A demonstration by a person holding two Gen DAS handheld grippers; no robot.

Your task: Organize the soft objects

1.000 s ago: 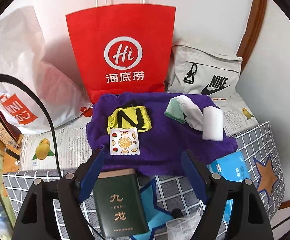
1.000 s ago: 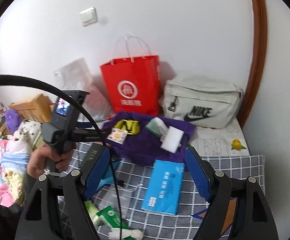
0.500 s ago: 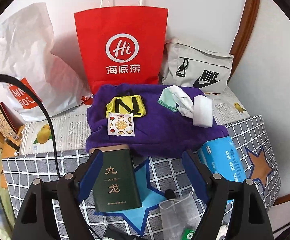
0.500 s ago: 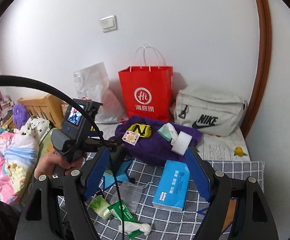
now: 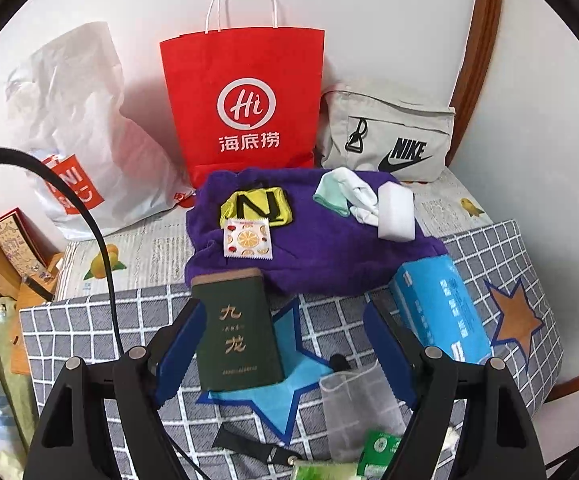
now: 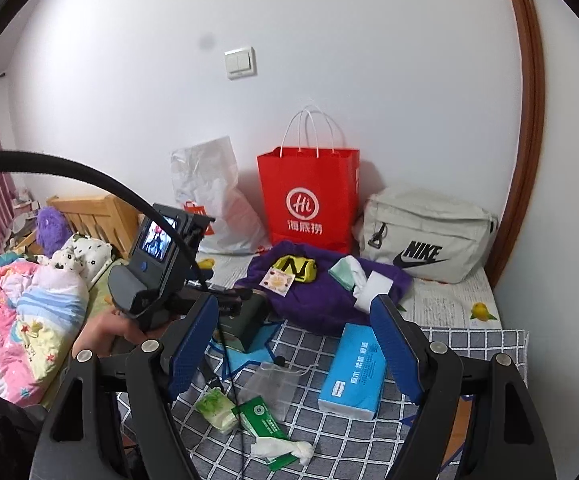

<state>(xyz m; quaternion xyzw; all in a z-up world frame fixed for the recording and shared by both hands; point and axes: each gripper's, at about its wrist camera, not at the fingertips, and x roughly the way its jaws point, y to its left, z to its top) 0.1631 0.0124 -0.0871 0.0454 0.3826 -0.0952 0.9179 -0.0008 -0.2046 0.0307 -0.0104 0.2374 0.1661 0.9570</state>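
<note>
A purple towel (image 5: 321,248) lies crumpled on the bed below a red paper bag (image 5: 245,100). On the towel rest a yellow cloth marked N (image 5: 257,208), an orange-print sachet (image 5: 248,238), a mint and white sock (image 5: 345,196) and a white sponge (image 5: 397,216). My left gripper (image 5: 283,314) hangs open in front of the towel, with a dark green tin (image 5: 237,332) lying close to its left finger, not gripped. My right gripper (image 6: 293,304) is open and empty, farther back and higher, above a blue tissue pack (image 6: 353,368). A hand (image 6: 105,332) holds the left gripper's handle.
A grey Nike bag (image 5: 393,140) and a white plastic bag (image 5: 73,128) stand against the wall. A clear pouch (image 6: 273,384), green packets (image 6: 261,420) and a crumpled tissue (image 6: 281,450) lie on the checked cover (image 6: 469,344). Bedding (image 6: 29,320) fills the left.
Both grippers have drawn back from the purple towel, so it looks smaller and more of the checked cover shows. The green tin now sits higher between the left fingers. Both stay open.
</note>
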